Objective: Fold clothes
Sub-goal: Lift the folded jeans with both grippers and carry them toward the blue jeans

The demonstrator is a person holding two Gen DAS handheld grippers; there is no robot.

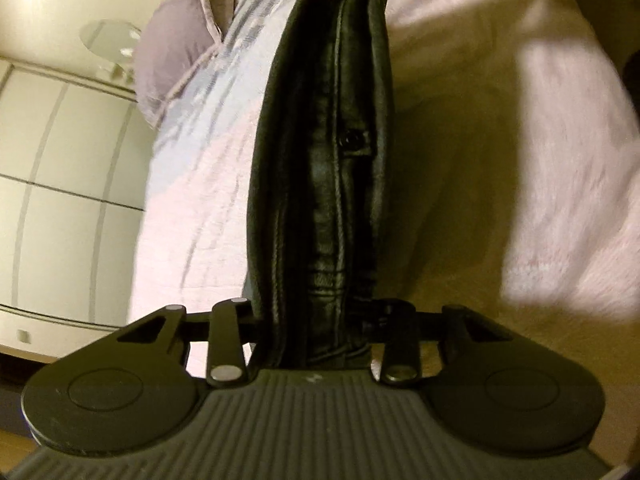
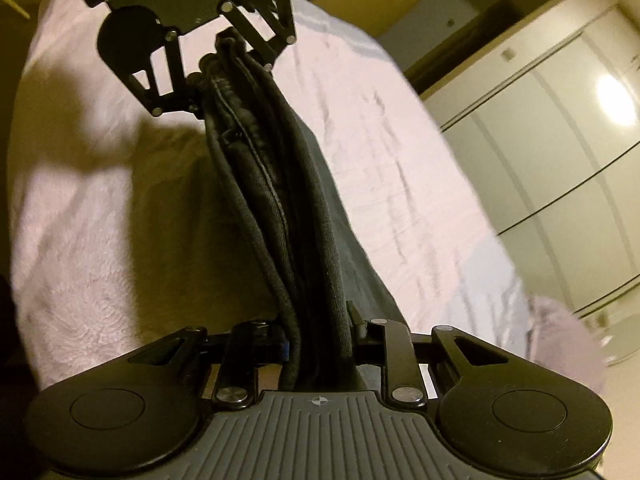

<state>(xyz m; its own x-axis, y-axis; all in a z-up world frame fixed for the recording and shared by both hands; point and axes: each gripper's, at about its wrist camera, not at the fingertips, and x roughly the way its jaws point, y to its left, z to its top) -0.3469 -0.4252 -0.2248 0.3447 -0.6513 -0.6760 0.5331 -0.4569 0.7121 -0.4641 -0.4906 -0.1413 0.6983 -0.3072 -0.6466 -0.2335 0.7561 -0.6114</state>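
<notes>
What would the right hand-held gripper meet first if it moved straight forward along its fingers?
Probably the left hand-held gripper, which holds the far end of the same dark jeans the right hand-held gripper clamps. Depth is unclear.

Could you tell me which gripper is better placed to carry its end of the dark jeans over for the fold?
Neither clearly: the left gripper and right gripper each clamp an end of the jeans, stretched between them above the bed.
</notes>
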